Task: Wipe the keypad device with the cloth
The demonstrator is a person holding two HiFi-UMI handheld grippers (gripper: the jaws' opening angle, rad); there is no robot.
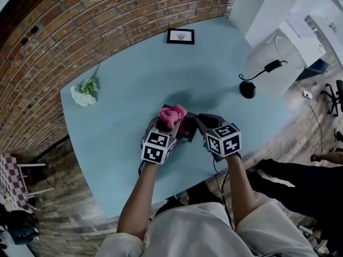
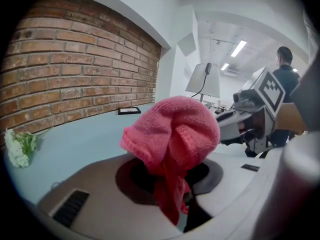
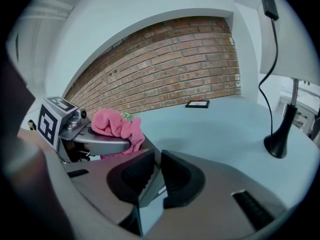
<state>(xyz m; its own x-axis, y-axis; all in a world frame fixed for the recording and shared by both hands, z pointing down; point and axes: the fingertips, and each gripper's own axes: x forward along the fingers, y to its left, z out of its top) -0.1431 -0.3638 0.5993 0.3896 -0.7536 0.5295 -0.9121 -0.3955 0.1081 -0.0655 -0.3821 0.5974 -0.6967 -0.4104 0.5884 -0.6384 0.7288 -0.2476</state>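
Observation:
A pink knitted cloth (image 1: 172,115) is bunched up between the jaws of my left gripper (image 1: 166,125), which is shut on it; it fills the left gripper view as a crumpled ball (image 2: 175,134). The dark keypad device (image 1: 188,132) lies on the blue table between the two grippers, mostly hidden by them. My right gripper (image 1: 200,122) is shut on a thin edge of the device (image 3: 150,204), seen between its black pads (image 3: 134,174). The cloth (image 3: 112,125) sits above the device's left side; whether it touches the device is hidden.
On the light blue table (image 1: 123,122) lie a white flower bunch (image 1: 84,92) at the left and a small framed picture (image 1: 180,36) at the far edge. A black lamp base (image 1: 247,89) stands at the right. A brick wall runs behind. A person (image 2: 285,71) stands in the background.

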